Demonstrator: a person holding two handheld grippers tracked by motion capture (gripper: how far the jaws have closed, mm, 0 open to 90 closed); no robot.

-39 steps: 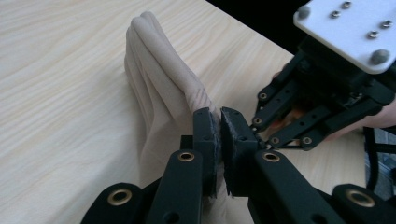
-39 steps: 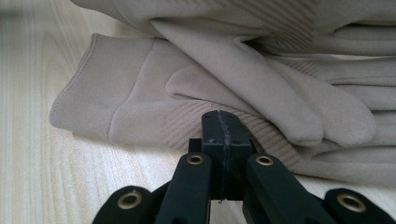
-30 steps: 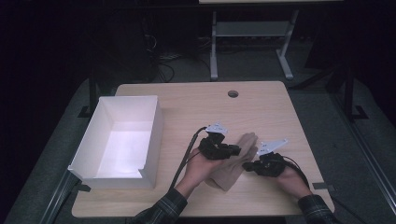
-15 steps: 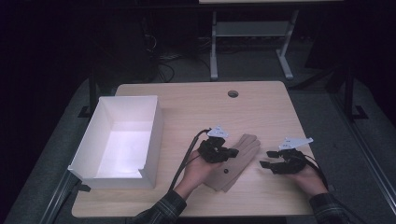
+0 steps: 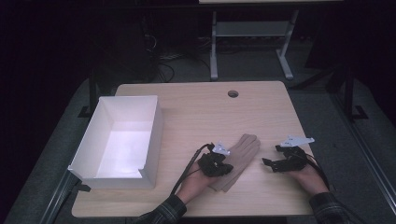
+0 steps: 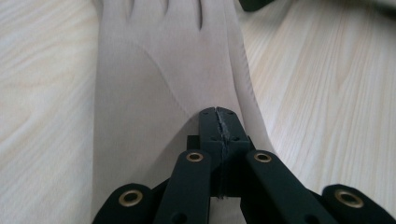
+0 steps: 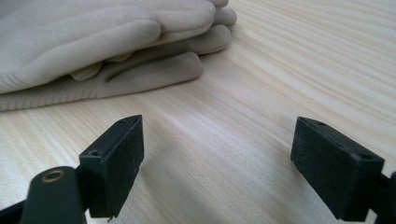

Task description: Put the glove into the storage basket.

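Gloves [image 5: 238,158], beige and stacked, lay on the table [image 5: 196,112] at about five o'clock from its centre, a white box [image 5: 119,140] at nine o'clock. The left gripper [image 5: 215,164] sat on their cuff end; the right gripper [image 5: 280,162] hovered apart at three o'clock. In the left gripper view, the jaws met tightly over a pinch of glove fabric [image 6: 154,74]. In the right gripper view, the jaws stood wide, empty, gloves [image 7: 93,42] at eleven o'clock. Lifting might have dropped the lower glove if that pinch caught one layer.
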